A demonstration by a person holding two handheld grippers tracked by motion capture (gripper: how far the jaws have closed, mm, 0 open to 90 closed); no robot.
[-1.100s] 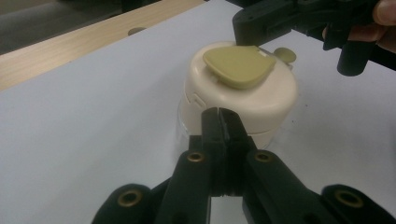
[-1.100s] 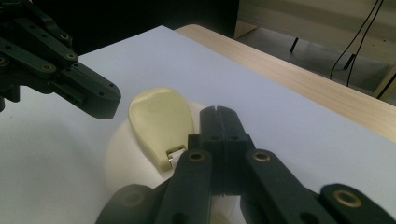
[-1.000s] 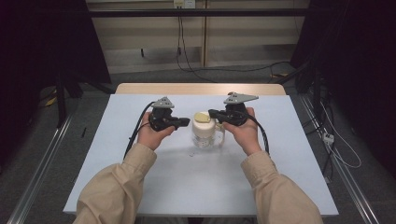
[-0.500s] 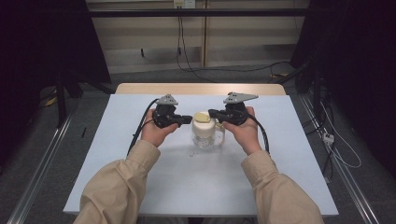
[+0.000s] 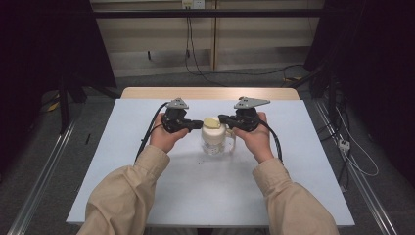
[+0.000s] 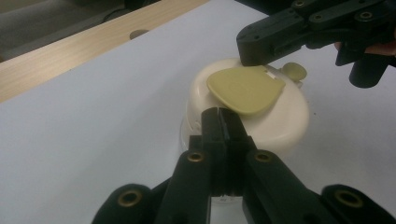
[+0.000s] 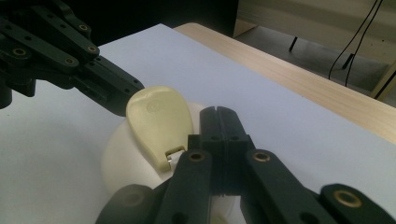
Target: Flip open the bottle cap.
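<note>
Pale blue tabletop point(image 5: 147, 196) runs wide and bare on every side, with a strip of light wood at the far edge and dark floor and cables beyond. Dead centre stands my target, the small clear glass jug with a cream plastic lid point(image 5: 214, 138), its handle off to my right and a yellow-green teardrop flap point(image 6: 245, 88) lying flat on top of the lid.

I've got both tools converging on it from opposite sides. My left gripper point(image 5: 197, 125) comes in from the left with jaws pressed together on nothing, the tips right at the lid's near rim in the left gripper view. My right gripper point(image 5: 224, 118) mirrors it, jaws likewise closed and empty, the tips at the flap's narrow hinged end point(image 7: 169, 156).

The flap's long axis runs roughly along the line between the two grippers, wide end toward my left. Both sit about equally near; I judge the left better placed to lift that wide lip while the right steadies. Plenty of clear room all round, no edge close by.
</note>
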